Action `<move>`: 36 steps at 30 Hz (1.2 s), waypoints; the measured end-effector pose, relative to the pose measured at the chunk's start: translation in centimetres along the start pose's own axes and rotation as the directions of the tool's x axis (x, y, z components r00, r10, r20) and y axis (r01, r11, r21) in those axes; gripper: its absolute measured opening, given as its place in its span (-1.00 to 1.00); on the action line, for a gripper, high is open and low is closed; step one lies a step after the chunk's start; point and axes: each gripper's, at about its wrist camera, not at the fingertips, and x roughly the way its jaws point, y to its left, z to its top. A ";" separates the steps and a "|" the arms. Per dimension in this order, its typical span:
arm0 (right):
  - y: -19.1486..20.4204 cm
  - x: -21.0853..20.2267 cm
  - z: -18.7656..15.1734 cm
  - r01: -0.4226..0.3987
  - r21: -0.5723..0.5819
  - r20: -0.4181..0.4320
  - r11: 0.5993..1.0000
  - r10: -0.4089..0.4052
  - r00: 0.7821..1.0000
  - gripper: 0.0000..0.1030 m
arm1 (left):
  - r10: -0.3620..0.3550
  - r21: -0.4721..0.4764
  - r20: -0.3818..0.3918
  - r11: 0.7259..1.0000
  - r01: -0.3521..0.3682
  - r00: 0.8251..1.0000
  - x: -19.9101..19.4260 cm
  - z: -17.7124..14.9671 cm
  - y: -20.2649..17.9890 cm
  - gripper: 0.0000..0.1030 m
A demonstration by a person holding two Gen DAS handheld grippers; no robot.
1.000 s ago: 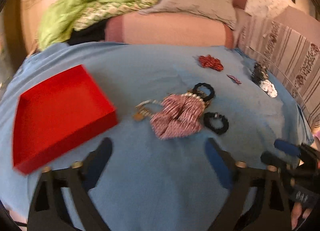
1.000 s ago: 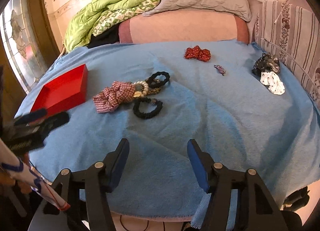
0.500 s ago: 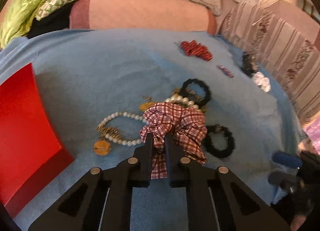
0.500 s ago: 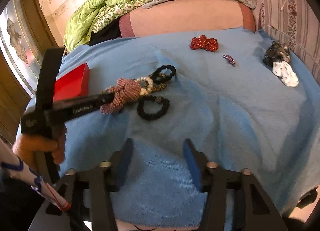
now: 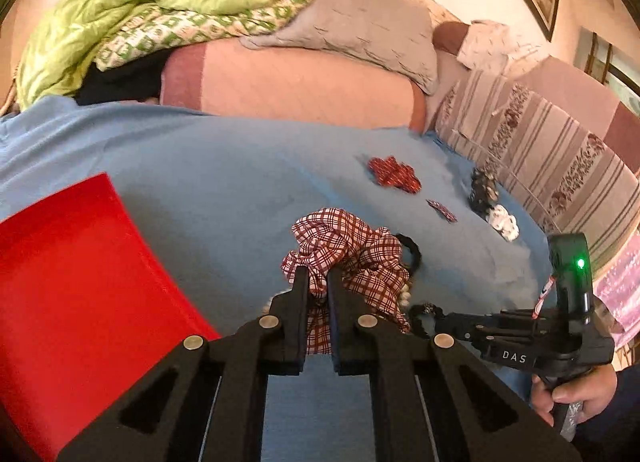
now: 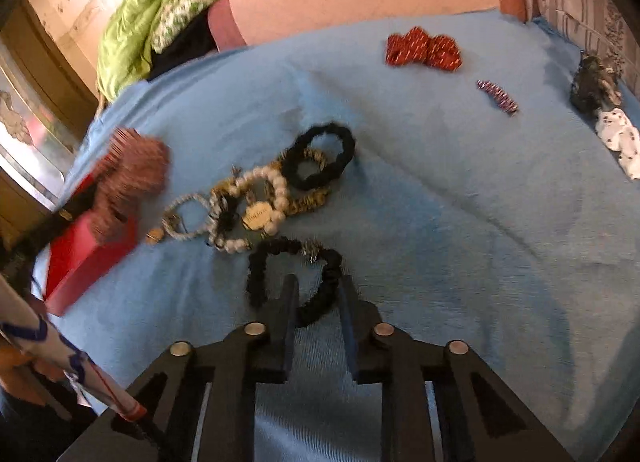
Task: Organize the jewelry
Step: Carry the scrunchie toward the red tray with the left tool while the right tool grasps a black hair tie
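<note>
My left gripper (image 5: 318,276) is shut on a red plaid scrunchie (image 5: 352,250) and holds it above the blue blanket, to the right of the red box (image 5: 72,282). In the right wrist view the scrunchie (image 6: 134,178) is blurred, in the air near the red box (image 6: 80,258). My right gripper (image 6: 316,286) is partly open, with its fingers on either side of the near rim of a black scrunchie (image 6: 292,274). Behind that lie pearl bracelets with a gold tag (image 6: 256,206) and a second black scrunchie (image 6: 320,156).
Further back on the blanket (image 6: 440,202) lie a red sequin bow (image 6: 422,50), a small striped clip (image 6: 496,96), a dark scrunchie (image 6: 594,82) and a white dotted one (image 6: 618,138). Pillows and a green quilt (image 5: 160,10) line the far side. A striped cushion (image 5: 540,158) is at right.
My left gripper has lifted the plaid scrunchie off the blanket and carried it left towards the red box. My right gripper has moved forward and narrowed around the near black scrunchie.
</note>
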 end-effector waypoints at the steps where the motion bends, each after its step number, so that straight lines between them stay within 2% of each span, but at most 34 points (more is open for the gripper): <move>1: 0.2 -0.1 0.0 0.008 -0.012 0.011 1.000 -0.008 1.000 -0.82 | 0.003 -0.006 0.007 1.000 -0.002 1.000 -0.4 0.1 0.4 -0.84; 6: 0.1 -1.8 0.1 0.002 -0.016 0.098 1.000 0.000 0.995 -0.82 | 0.015 -0.034 0.042 0.999 -0.014 0.999 -1.7 0.7 1.4 -0.84; 11: 1.2 -3.7 0.2 -0.008 -0.040 0.144 0.999 0.014 0.989 -0.82 | 0.035 -0.067 0.063 0.997 -0.031 0.997 -2.7 1.0 2.7 -0.84; 15: 3.2 -5.0 1.0 -0.048 -0.072 0.160 0.996 0.059 0.985 -0.82 | 0.063 -0.101 0.073 0.993 -0.055 0.995 -3.7 1.0 4.2 -0.84; 19: 6.5 -5.9 2.1 -0.080 -0.133 0.169 0.988 0.103 0.980 -0.82 | 0.093 -0.137 0.087 0.987 -0.081 0.992 -5.0 1.0 5.9 -0.84; 26: 13.1 -5.2 4.6 -0.166 -0.212 0.132 0.963 0.196 0.972 -0.82 | 0.173 -0.208 0.096 0.966 -0.150 0.980 -7.3 0.8 10.1 -0.84; 28: 14.9 -4.6 5.3 -0.183 -0.226 0.123 0.957 0.215 0.969 -0.82 | 0.217 -0.230 0.088 0.954 -0.192 0.972 -7.8 0.5 11.5 -0.84; 32: 18.8 -2.9 7.0 -0.203 -0.264 0.105 0.943 0.237 0.966 -0.82 | 0.261 -0.303 0.065 0.925 -0.230 0.963 -8.6 0.2 14.8 -0.84; 36: 22.3 -1.0 8.6 -0.221 -0.286 0.083 0.932 0.254 0.964 -0.82 | 0.277 -0.346 0.035 0.905 -0.248 0.960 -8.7 0.4 17.3 -0.84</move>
